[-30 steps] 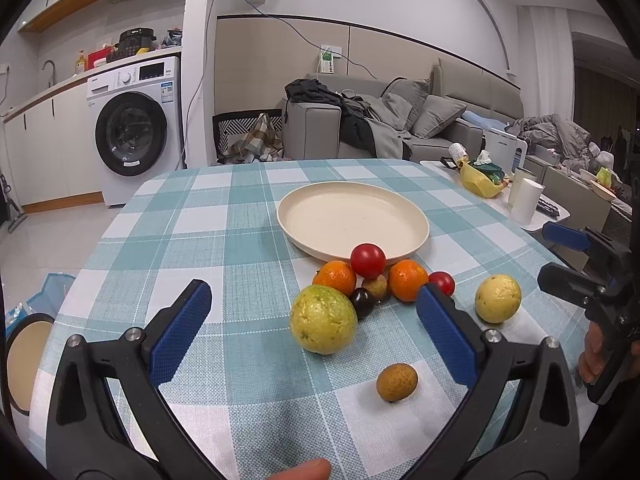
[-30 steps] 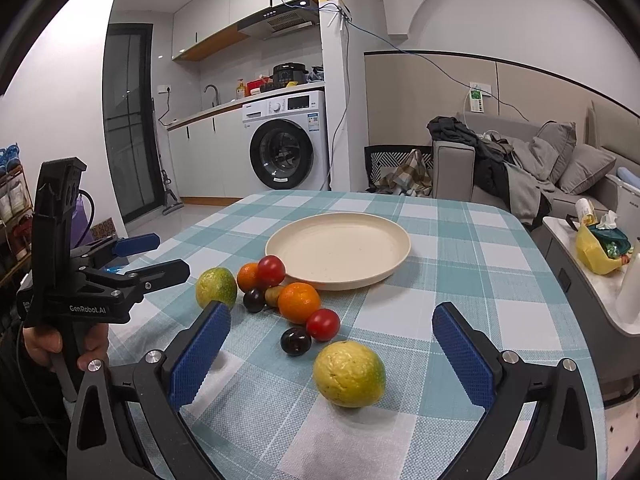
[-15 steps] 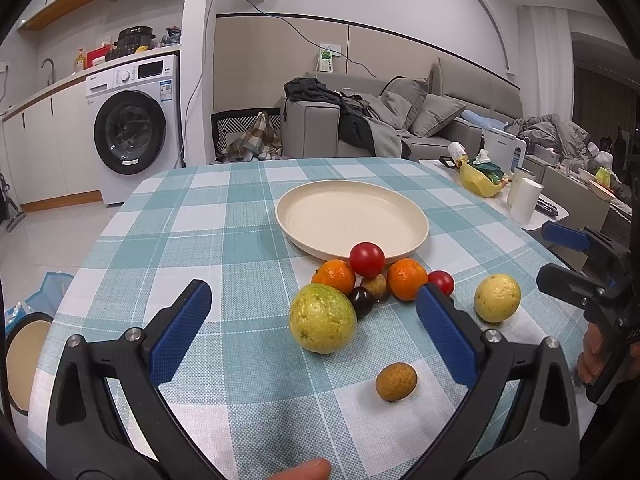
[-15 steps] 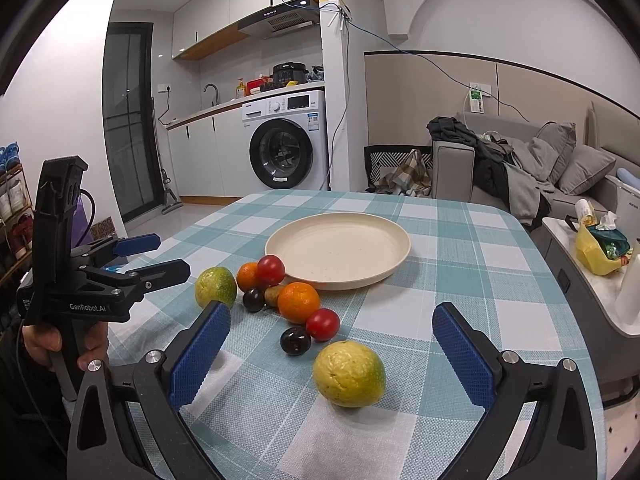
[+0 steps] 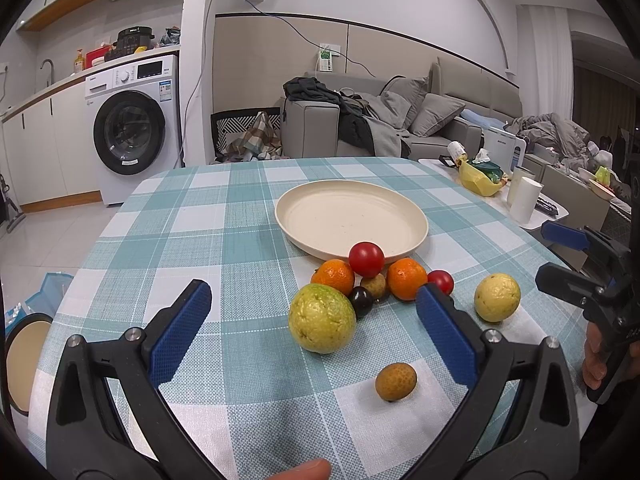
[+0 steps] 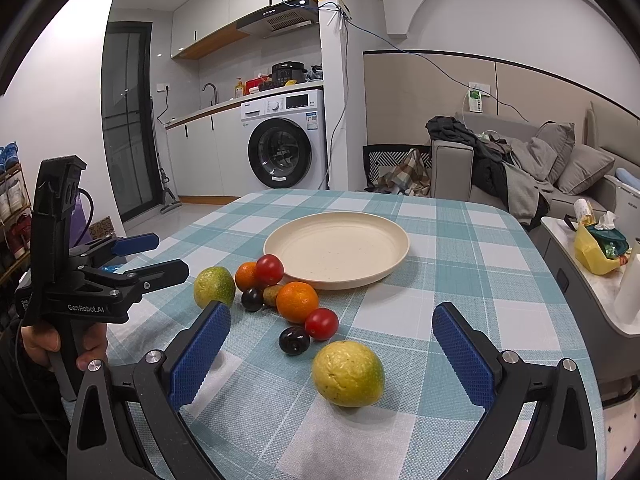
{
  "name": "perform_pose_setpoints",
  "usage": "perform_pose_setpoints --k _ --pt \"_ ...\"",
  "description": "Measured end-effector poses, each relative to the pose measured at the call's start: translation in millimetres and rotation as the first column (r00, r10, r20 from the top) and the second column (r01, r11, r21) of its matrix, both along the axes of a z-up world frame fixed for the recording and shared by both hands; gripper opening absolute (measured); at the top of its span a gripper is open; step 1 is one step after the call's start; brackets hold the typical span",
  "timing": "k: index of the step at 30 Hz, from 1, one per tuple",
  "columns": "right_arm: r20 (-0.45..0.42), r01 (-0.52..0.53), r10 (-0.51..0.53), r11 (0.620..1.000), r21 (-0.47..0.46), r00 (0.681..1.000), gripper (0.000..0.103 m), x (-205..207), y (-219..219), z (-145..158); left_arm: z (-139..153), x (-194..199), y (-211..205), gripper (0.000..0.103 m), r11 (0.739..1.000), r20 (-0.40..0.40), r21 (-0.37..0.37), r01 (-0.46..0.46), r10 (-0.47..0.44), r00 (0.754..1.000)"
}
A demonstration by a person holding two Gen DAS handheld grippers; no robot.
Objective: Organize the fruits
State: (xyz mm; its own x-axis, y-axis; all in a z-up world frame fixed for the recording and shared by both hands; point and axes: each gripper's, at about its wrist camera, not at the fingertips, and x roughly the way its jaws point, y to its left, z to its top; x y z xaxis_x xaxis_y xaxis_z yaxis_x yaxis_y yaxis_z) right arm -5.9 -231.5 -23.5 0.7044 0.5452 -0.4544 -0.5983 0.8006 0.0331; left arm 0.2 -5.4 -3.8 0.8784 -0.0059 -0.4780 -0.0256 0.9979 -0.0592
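An empty cream plate (image 5: 351,220) (image 6: 336,244) sits mid-table. In front of it lie two oranges (image 5: 407,279) (image 6: 297,302), two red tomatoes (image 5: 366,259) (image 6: 321,323), dark plums (image 5: 361,301) (image 6: 294,340), a small brown fruit (image 5: 395,375) and two yellow-green citrus fruits (image 5: 322,318) (image 6: 348,373). My left gripper (image 5: 314,312) is open and empty, just short of the larger citrus. My right gripper (image 6: 331,340) is open and empty, just short of the other citrus. Each gripper also shows in the other's view, the right (image 5: 576,260) and the left (image 6: 148,256).
The checked tablecloth (image 5: 208,240) covers the table. A side table with a yellow bag (image 6: 596,248) and white cups (image 5: 524,200) stands to the right. A washing machine (image 6: 284,144) and a sofa (image 5: 384,124) stand behind.
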Motion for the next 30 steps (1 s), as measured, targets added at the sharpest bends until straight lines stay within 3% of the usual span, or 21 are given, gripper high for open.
perform_pose_setpoints --k 30 --pt "0.003 0.026 -0.026 0.999 -0.032 1.0 0.103 1.5 4.2 0.7 -1.7 0.7 -1.8 0.102 1.0 -0.005 0.003 0.004 -0.004 1.0"
